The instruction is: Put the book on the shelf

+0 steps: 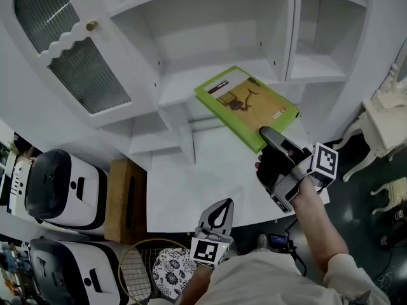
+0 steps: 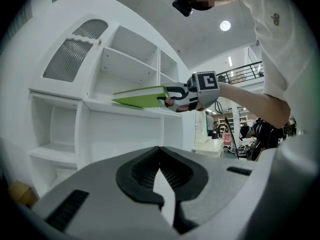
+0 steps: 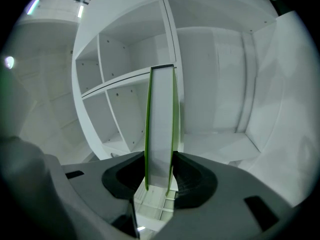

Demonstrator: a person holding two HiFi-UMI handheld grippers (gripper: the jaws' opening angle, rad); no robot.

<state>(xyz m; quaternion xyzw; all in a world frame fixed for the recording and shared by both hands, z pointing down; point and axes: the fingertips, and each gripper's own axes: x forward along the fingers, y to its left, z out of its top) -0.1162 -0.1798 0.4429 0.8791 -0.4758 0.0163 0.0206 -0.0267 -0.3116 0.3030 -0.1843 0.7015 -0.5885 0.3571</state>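
At the shelf [image 1: 184, 84], green book [image 1: 245, 103] clamped in right gripper [image 3: 160, 159]'s fingers [image 3: 197, 176]

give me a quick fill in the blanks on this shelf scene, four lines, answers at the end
1. The right gripper has its jaws clamped on a green ____.
2. The left gripper, jaws shut, holds ____.
3. The shelf is painted ____.
4. The cabinet door at the upper left has a small brass ____.

Missing words: book; nothing; white; knob
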